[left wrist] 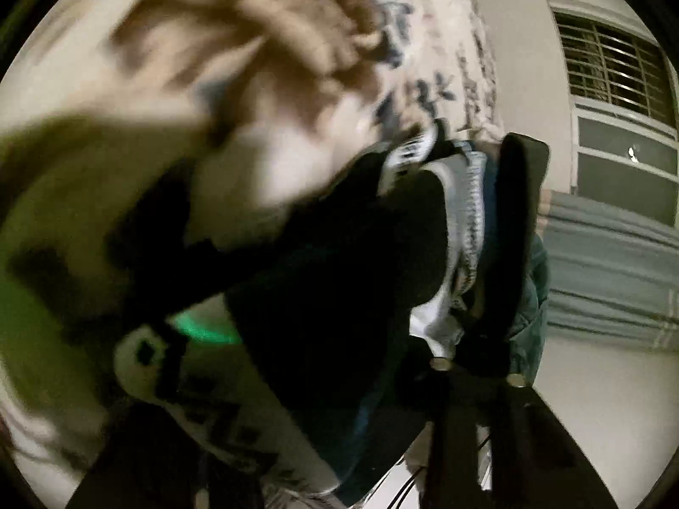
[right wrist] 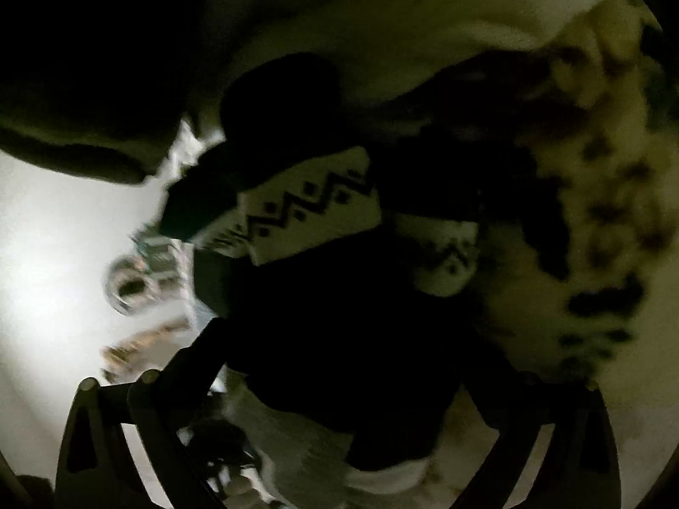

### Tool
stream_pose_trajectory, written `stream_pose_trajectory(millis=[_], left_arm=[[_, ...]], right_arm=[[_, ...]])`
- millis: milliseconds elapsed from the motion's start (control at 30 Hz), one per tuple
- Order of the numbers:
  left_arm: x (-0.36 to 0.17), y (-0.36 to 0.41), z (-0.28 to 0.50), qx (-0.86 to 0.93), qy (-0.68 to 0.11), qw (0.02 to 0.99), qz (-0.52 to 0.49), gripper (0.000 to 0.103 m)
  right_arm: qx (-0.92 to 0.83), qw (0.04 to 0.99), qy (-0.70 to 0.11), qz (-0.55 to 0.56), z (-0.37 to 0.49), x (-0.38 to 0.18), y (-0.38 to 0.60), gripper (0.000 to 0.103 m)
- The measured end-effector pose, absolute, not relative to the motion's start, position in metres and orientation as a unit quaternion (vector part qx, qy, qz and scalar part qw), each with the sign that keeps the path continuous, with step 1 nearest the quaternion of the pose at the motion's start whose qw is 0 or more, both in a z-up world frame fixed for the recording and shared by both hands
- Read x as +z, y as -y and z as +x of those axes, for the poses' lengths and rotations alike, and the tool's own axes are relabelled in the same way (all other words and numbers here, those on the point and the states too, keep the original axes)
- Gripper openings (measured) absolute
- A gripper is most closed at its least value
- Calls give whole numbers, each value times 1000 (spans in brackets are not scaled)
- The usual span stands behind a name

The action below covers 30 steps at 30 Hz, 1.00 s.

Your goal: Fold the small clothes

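- While blur smears both views, the left claw [left wrist: 479, 229] shows nearest, its dark fingers [left wrist: 515, 229] narrowed and pinching a black garment [left wrist: 331, 280] with a white patterned band [left wrist: 464, 229].
- Denim [left wrist: 532, 297] bunches just beside the outer finger.
- Beyond lie a printed sheet [left wrist: 428, 55], then a barred window [left wrist: 611, 72].
- Seen from the right wrist, the right claw [right wrist: 339, 390] stands spread wide, the garment [right wrist: 348, 331] draped between its fingers [right wrist: 186, 364]; whether the pads press it I cannot tell.
- A white zigzag band [right wrist: 314, 208] lies farther on, spotted cloth [right wrist: 594, 212] to the right.
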<state>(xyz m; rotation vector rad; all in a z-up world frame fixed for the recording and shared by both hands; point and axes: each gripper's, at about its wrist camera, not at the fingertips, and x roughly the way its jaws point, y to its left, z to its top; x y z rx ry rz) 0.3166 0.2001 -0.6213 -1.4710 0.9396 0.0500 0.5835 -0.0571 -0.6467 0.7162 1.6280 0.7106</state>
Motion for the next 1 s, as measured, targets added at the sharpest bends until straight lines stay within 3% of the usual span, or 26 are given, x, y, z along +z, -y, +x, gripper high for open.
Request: stream_pose_trajectory(millis=[33,133,233,467,500,567,600,700,733,800,833,900,1000], left_arm=[[-616,-205,320,16,-415,647,-639,31],[-601,-217,331,-8,-439,662,-607,29],[-585,-238,341,-58,-466,666,-580,29],[-569,-266,369,-148,-593,639,-468,29],[-577,-264,369,-146,-613,637,-443,32],[-591,-259,372,-129,-653,634,-393,32],[-594,-259,368,-127,-656,633,-392,33],[-579,-261,341,-112,-635,658,-389,35],[-570,-262,331,-99,-632,668,-380,40],[-545,-263,310,-58,-615,703,-352,53],[-537,-265,293,-30,-612,719,-329,70],[-540,-272,271,12,-609,729,-313,89],[-580,-281,252,66,-634,712,-294,90]], right_arm=[[304,569,-692,322,580,-650,54,44],[289,576,-686,338,567,-649,50,27],[266,596,-669,357,541,-632,56,19],[163,580,-664,443,359,-594,95,17],[146,573,-670,448,341,-600,95,19],[114,550,-691,455,313,-619,96,35],[102,546,-705,441,308,-624,96,53],[87,577,-707,399,308,-607,116,68],[80,596,-706,375,309,-595,125,73],[68,623,-704,333,313,-575,141,75],[66,636,-701,315,323,-564,149,75],[78,666,-689,273,349,-544,156,76],[121,688,-675,237,407,-534,138,82]])
